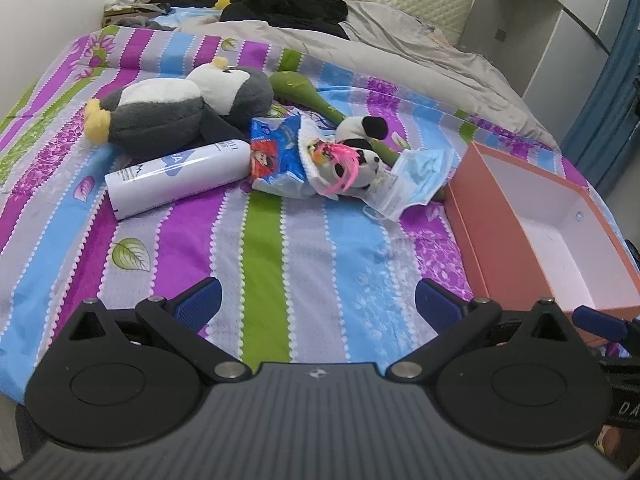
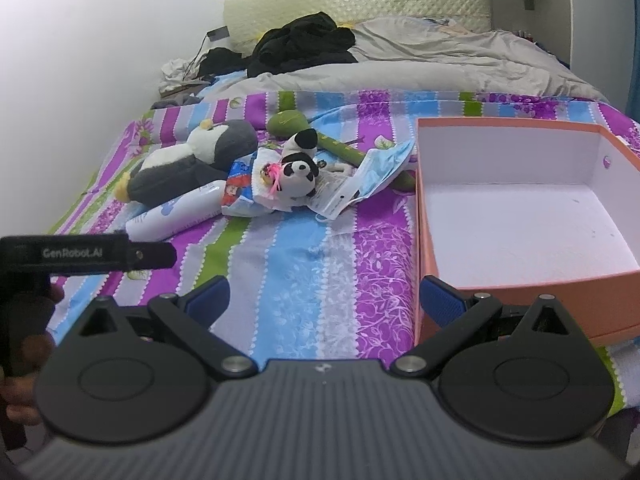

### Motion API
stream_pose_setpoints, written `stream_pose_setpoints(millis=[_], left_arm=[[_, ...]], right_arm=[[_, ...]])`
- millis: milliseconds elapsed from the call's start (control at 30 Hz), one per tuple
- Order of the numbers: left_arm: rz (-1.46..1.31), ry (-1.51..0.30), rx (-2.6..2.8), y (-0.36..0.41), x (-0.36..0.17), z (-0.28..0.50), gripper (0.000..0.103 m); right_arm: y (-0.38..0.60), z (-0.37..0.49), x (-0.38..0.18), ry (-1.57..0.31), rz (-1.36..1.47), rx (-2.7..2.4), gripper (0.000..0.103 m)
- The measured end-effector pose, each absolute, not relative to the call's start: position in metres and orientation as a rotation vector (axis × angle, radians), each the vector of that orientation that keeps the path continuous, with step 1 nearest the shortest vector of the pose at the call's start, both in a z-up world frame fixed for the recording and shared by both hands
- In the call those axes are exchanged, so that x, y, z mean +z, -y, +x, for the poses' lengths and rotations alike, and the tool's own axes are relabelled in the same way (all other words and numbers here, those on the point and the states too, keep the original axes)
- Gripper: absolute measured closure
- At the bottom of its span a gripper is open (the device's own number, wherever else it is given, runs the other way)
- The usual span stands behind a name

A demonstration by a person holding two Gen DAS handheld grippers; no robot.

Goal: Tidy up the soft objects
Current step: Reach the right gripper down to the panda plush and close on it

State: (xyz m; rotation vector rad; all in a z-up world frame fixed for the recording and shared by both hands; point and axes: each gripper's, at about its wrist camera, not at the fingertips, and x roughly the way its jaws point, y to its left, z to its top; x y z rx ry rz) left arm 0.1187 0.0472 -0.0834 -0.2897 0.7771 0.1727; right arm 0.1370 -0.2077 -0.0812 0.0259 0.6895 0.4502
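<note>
The soft things lie in a loose heap on the striped bed (image 1: 280, 248): a grey-and-white penguin plush (image 1: 180, 108) at the left end, a small panda plush (image 1: 360, 152) with a pink tuft near the middle, a green plush toy (image 1: 304, 88) running under and behind the panda, and a pale blue face mask (image 1: 420, 176) in its wrapper at the right end of the pile. Mixed in with them are a white bottle (image 1: 176, 178) lying on its side just in front of the penguin and a crumpled blue printed packet (image 1: 276, 152) touching the bottle's cap end. To the right of the heap, near the mask but apart from it, sits an open orange box (image 2: 424, 208) with a white inside that holds nothing, so by my reading the sorting has not yet begun and this is the approach before a first pick. The next move seems to call for reaching forward to one soft item, most readily the panda on top of the pile or the mask nearest the box, closing on it without dragging the bottle or packet along, then carrying it over the box wall. The left gripper (image 1: 318, 298) hovers low over bare bedspread well short of the heap, its fingers spread wide and holding nothing. The right gripper (image 2: 324, 296) hangs beside it at similar height, aimed up the bed, fingers likewise wide apart and empty, its right finger (image 2: 442, 296) close against the box's near corner.
</note>
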Motion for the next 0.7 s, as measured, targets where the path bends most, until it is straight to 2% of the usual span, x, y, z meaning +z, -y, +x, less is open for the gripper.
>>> stream_pose_setpoints(millis=[700], left_arm=[[-0.341,-0.765,0.223,-0.085,-0.096,0.163,0.000]], right_arm=[[0.164,0.169,-0.088,-0.651,-0.012,0.572,0.000]])
